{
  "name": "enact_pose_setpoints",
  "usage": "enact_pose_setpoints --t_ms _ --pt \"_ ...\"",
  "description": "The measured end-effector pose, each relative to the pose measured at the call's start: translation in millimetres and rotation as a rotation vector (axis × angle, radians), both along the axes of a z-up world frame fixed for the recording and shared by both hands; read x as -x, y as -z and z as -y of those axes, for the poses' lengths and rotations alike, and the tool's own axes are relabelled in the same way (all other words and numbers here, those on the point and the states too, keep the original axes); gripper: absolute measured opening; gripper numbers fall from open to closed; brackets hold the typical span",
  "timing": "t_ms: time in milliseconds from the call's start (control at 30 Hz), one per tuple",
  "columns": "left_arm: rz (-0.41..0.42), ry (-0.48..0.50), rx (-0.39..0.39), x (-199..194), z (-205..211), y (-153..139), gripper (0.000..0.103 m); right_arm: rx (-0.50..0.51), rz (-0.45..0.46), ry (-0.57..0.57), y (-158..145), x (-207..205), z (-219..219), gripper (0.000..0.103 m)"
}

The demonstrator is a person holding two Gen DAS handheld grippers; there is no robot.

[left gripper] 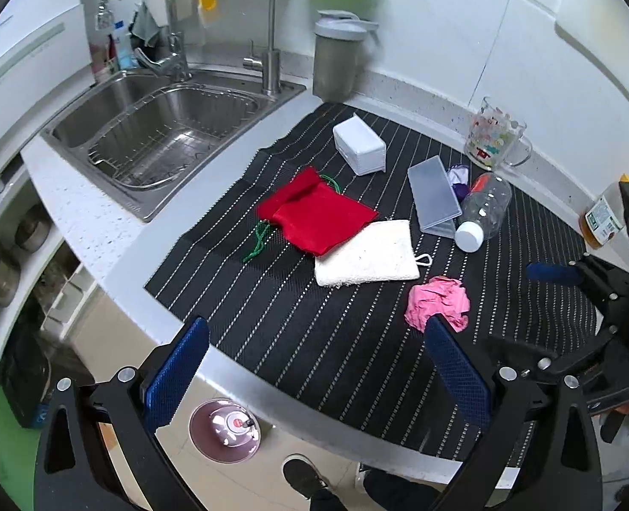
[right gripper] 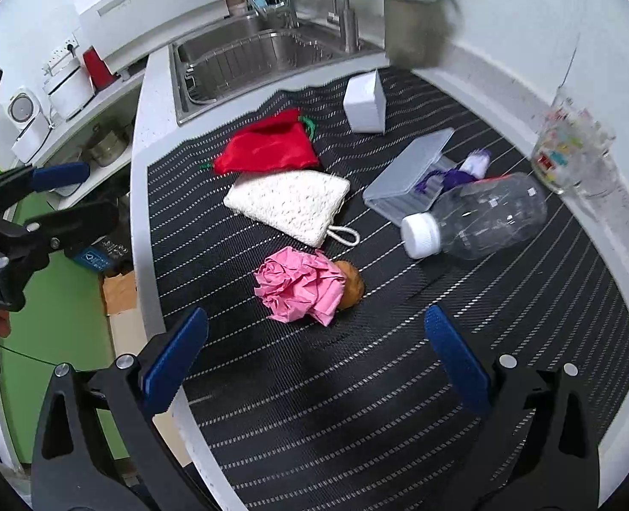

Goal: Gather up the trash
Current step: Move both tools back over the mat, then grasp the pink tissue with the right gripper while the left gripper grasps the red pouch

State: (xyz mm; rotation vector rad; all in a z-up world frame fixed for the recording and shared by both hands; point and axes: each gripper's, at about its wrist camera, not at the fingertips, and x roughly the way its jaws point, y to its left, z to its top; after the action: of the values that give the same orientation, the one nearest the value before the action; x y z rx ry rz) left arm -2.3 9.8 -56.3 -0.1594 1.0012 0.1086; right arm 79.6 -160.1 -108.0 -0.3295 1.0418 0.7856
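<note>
A crumpled pink paper point(left gripper: 438, 303) point(right gripper: 299, 289) lies on the black striped mat point(left gripper: 314, 340) point(right gripper: 357, 383), with a small brown lump point(right gripper: 353, 285) touching its right side. An empty clear plastic bottle point(left gripper: 485, 211) point(right gripper: 480, 221) with a white cap lies on its side. A purple and white scrap point(left gripper: 459, 179) point(right gripper: 463, 170) lies by a clear flat box point(left gripper: 434, 198) point(right gripper: 408, 170). My left gripper point(left gripper: 314, 374) is open and empty over the counter's front edge. My right gripper point(right gripper: 314, 366) is open and empty, just short of the pink paper.
A red cloth pouch point(left gripper: 314, 213) point(right gripper: 272, 149), a white sponge mitt point(left gripper: 367, 253) point(right gripper: 291, 204) and a white box point(left gripper: 359, 144) point(right gripper: 365, 102) lie on the mat. A sink point(left gripper: 157, 127), a grey jug point(left gripper: 338, 55) and a printed glass mug point(left gripper: 495, 134) point(right gripper: 574, 153) stand behind.
</note>
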Motion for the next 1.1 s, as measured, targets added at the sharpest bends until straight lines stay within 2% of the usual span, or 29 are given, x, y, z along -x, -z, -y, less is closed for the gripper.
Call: enact_pose_setpoints --t_ms 233,267,367,467,600,700,867,1100 --pt "-0.033 0.023 0.024 -17.2 -13.2 16.3 0.097 0.034 -0.015 -0.012 28.9 -9.3 -26.6 0.097" --pt "-0.037 0.022 0.031 -18.9 -15.3 18.8 0.097 0.047 -0.010 -0.013 32.0 -10.2 -29.5 0.084" --pt "-0.043 0.025 0.040 -21.7 -18.3 24.5 0.097 0.080 -0.014 -0.019 39.4 -13.0 -34.2 0.061" --pt "-0.049 0.028 0.050 -24.4 -19.1 28.3 0.097 0.083 -0.010 -0.021 39.1 -13.8 -33.2 0.049" --pt "-0.045 0.031 0.061 -28.4 -18.6 29.6 0.097 0.069 -0.022 -0.021 35.3 -14.6 -29.1 0.037" --pt "-0.041 0.033 0.063 -31.9 -16.0 27.9 0.097 0.046 -0.032 -0.016 28.6 -14.2 -23.5 0.021" --pt "-0.036 0.038 0.062 -39.0 -12.8 24.6 0.097 0.011 -0.032 -0.009 12.3 -12.5 -13.1 0.016" --pt "-0.046 0.034 0.057 -61.6 -13.1 27.6 0.097 -0.030 0.000 0.005 -14.8 -20.1 -2.2 0.015"
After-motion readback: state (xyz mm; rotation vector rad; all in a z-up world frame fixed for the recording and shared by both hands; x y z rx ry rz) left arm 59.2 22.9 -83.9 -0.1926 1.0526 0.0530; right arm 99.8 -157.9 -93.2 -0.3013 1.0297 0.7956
